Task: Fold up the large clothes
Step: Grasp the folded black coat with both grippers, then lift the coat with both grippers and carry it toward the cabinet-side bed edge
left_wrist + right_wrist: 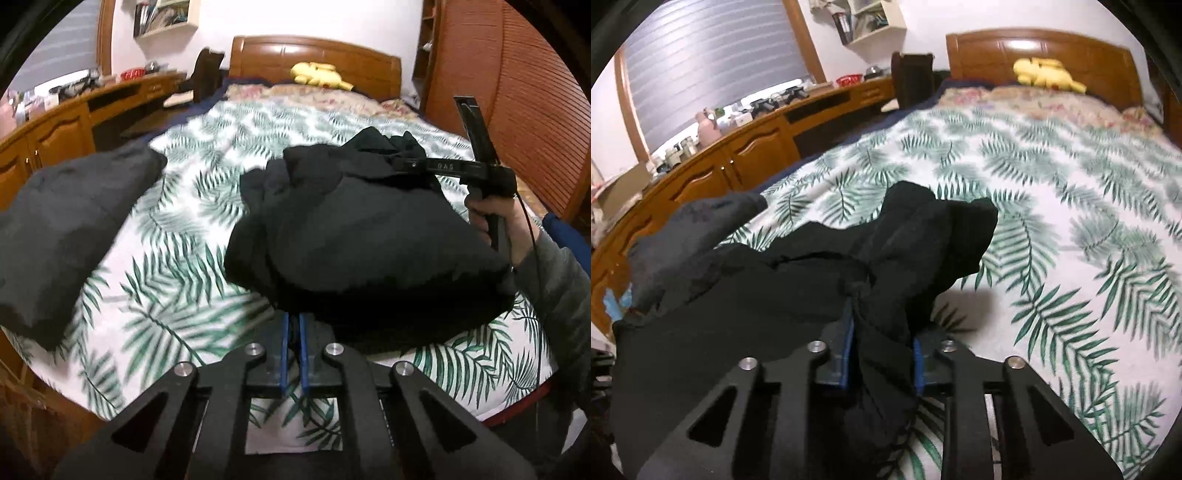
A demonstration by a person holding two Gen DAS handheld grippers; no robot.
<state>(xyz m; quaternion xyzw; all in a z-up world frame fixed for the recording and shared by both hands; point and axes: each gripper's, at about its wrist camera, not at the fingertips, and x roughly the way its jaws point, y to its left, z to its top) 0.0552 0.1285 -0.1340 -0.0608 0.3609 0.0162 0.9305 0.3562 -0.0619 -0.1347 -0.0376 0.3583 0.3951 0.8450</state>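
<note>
A large black garment (pixel 351 240) hangs bunched over the leaf-print bed (pixel 177 236). In the left wrist view my left gripper (pixel 293 321) sits at its near edge. Its blue pads (pixel 283 347) are almost together, with a thin strip of the cloth's hem between them and their tips hidden under the fabric. My right gripper (pixel 397 162), held by a hand (pixel 491 221), bites the garment's far top. In the right wrist view the right gripper (pixel 882 332) is shut on a thick fold of the black garment (pixel 812 288), which covers its fingertips.
A dark grey folded garment (pixel 62 229) lies at the bed's left edge, also seen as the grey garment (pixel 698 229). A wooden desk and cabinets (pixel 55 133) run along the left, and a headboard with a yellow plush toy (pixel 319 74) is at the back. A slatted wardrobe (pixel 524 110) stands on the right.
</note>
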